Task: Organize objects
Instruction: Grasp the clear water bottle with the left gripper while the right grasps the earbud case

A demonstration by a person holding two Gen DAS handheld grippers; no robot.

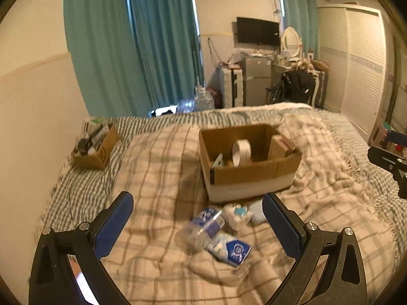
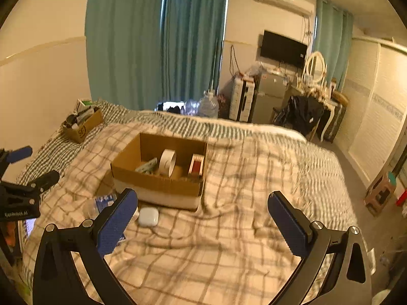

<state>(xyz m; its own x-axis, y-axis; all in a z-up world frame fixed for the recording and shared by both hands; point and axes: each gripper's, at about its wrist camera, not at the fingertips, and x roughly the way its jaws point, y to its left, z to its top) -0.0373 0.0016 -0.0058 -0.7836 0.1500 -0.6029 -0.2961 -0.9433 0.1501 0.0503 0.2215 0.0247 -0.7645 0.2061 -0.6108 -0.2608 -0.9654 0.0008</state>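
An open cardboard box sits on the plaid blanket. In it are a white tape roll, a red-and-white pack and a small flat item. In front of the box lie a clear water bottle, a blue-and-white tissue pack, a white-and-teal item and a white case. My left gripper hangs open above these loose things and holds nothing. My right gripper is open and empty over bare blanket, to the right of the case.
A smaller cardboard box full of odds and ends stands at the bed's far left by the wall. Each gripper shows at the edge of the other's view: right gripper, left gripper. Floor, wardrobe and dresser lie to the right.
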